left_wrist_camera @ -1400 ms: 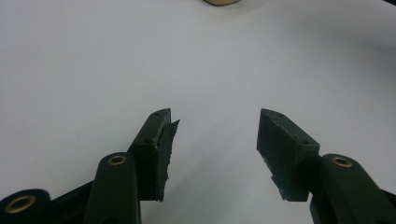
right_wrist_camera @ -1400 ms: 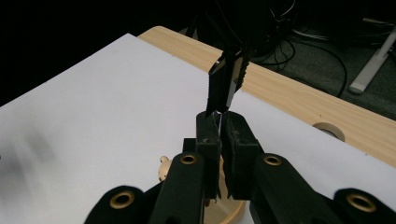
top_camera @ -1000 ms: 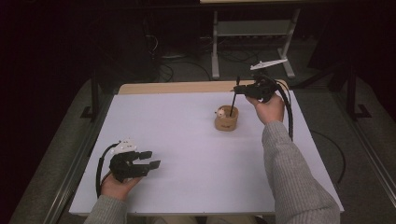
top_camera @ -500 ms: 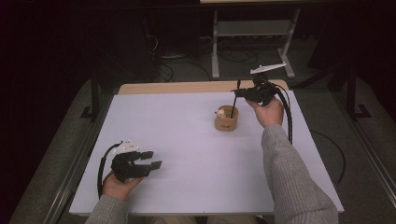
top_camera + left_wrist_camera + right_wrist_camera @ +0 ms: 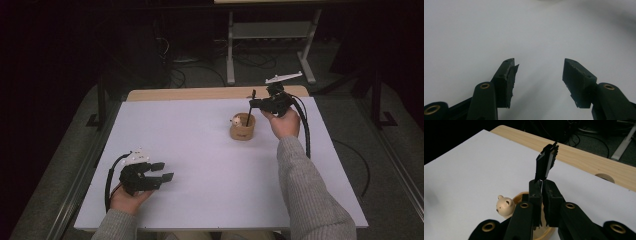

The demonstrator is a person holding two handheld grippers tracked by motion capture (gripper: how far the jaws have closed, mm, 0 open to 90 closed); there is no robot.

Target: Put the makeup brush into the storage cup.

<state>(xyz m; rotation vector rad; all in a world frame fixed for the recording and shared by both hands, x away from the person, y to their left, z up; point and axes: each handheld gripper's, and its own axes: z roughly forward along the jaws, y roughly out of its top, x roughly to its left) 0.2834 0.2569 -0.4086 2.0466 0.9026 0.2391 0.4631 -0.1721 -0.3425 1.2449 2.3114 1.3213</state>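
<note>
Cup (image 5: 242,128) near table's (image 5: 200,150) far edge

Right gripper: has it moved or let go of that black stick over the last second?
Barely. The right gripper stays shut on the thin black stick, whose lower end stays in the wooden cup; any lift is too slight to call. The cup, the left gripper, open, and the table are unchanged.

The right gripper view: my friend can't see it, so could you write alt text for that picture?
A black two-jaw gripper is shut on a thin black stick-like tool with a flat ridged end, held above a round light wooden cup. A small pale wooden bear head sits at the cup's rim. Beneath lies a white table sheet with a light wooden edge behind.
</note>
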